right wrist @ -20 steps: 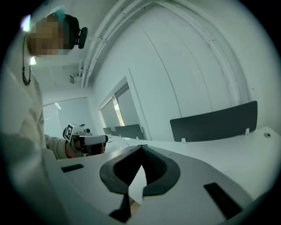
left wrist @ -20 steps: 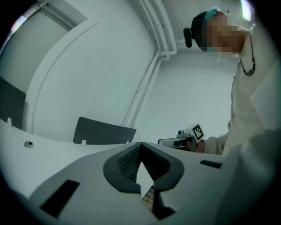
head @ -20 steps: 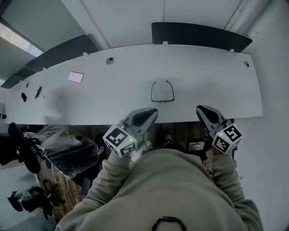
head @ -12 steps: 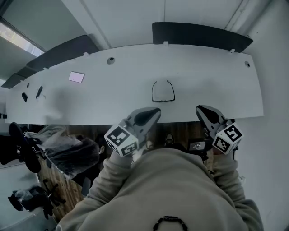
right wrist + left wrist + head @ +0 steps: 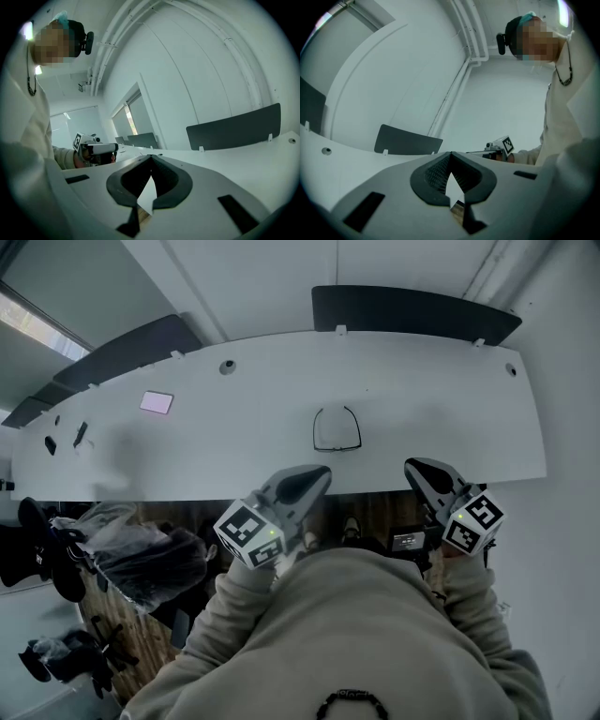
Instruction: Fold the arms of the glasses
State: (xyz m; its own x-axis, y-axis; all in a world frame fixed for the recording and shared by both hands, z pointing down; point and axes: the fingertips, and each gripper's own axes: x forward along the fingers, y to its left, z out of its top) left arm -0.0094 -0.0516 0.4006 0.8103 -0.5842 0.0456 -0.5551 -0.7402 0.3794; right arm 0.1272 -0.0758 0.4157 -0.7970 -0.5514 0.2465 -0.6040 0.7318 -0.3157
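A pair of thin dark-framed glasses point(image 5: 337, 430) lies on the white table point(image 5: 441, 409) in the head view, with its arms spread and pointing toward the far side. Both grippers hover at the table's near edge, short of the glasses. My left gripper point(image 5: 322, 472) point(image 5: 450, 154) is below and a little left of them, shut and empty. My right gripper point(image 5: 411, 466) point(image 5: 151, 157) is to their lower right, also shut with nothing in it. Each gripper view shows the other gripper off to the side and does not clearly show the glasses.
A small pinkish card point(image 5: 157, 401) lies at the table's left. Dark divider panels point(image 5: 412, 313) point(image 5: 131, 348) stand along the far edge, and a round cable hole point(image 5: 227, 367) sits near it. Bags point(image 5: 141, 554) lie on the floor at the left.
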